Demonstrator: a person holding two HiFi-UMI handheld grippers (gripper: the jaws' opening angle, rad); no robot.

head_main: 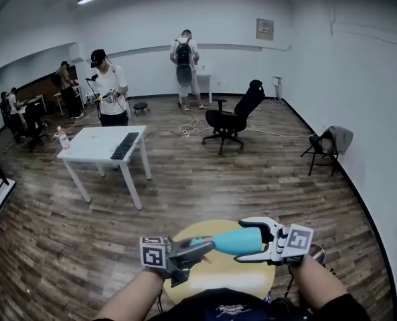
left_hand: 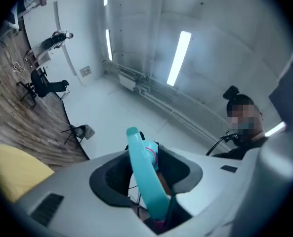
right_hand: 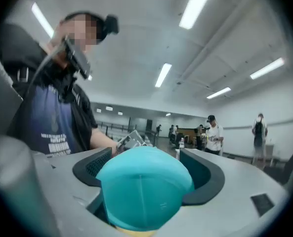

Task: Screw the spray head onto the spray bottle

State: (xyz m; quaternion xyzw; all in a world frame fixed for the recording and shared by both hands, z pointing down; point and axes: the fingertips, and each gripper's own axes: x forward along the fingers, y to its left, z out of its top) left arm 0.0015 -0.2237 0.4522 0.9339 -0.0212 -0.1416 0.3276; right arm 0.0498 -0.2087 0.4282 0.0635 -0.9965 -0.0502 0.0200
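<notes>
In the head view I hold both grippers up over a round yellow table (head_main: 219,277). A teal spray bottle (head_main: 233,241) lies level between them. My right gripper (head_main: 257,241) is shut on its body, and in the right gripper view the bottle's base (right_hand: 144,194) fills the space between the jaws of that gripper (right_hand: 148,172). My left gripper (head_main: 197,249) meets the bottle's neck end. Its own view shows the teal spray head (left_hand: 144,174), with a pink ring at its collar, standing between the jaws of the left gripper (left_hand: 146,168), which are shut on it.
A white table (head_main: 91,154) with a black keyboard stands at the left. A black office chair (head_main: 233,119) is in mid room and a folding chair (head_main: 327,147) with a cloth stands by the right wall. Several people stand at the back.
</notes>
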